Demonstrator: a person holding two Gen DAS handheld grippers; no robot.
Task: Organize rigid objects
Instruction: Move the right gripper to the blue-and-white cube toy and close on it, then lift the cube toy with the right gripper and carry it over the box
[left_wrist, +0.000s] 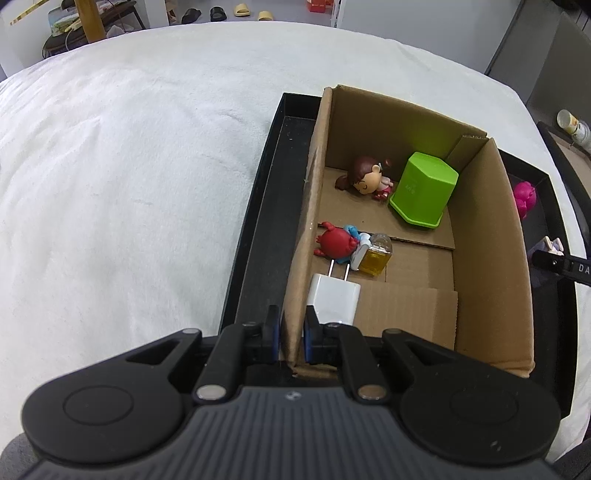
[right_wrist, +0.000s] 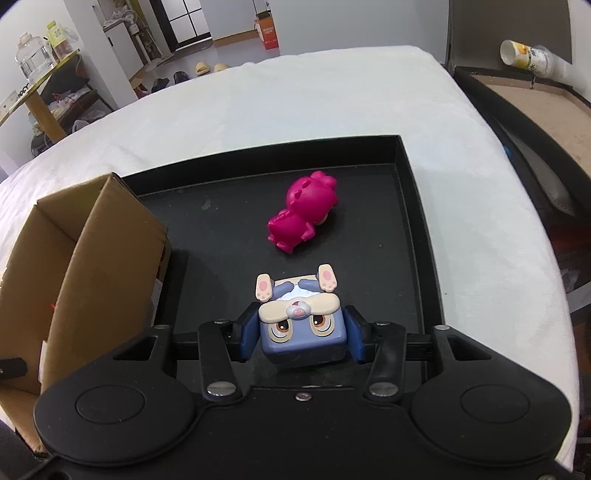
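Observation:
My left gripper (left_wrist: 292, 325) is shut on the left wall of a cardboard box (left_wrist: 306, 236) that stands in a black tray (left_wrist: 258, 206). Inside the box lie a white charger (left_wrist: 334, 297), a red crab toy (left_wrist: 336, 242), a small yellow bottle (left_wrist: 375, 258), a brown-haired doll (left_wrist: 365, 177) and a green container (left_wrist: 423, 190). My right gripper (right_wrist: 301, 332) is shut on a blue rabbit figure (right_wrist: 301, 321), held just above the tray (right_wrist: 413, 206). A pink toy (right_wrist: 304, 212) lies on the tray beyond it, also seen in the left wrist view (left_wrist: 524, 199).
The tray sits on a white cloth-covered table (left_wrist: 129, 166). The cardboard box (right_wrist: 74, 258) is to the left of my right gripper. A cup (right_wrist: 528, 59) and another dark tray (right_wrist: 517, 96) lie off the table's right edge. Shelves and slippers stand in the background.

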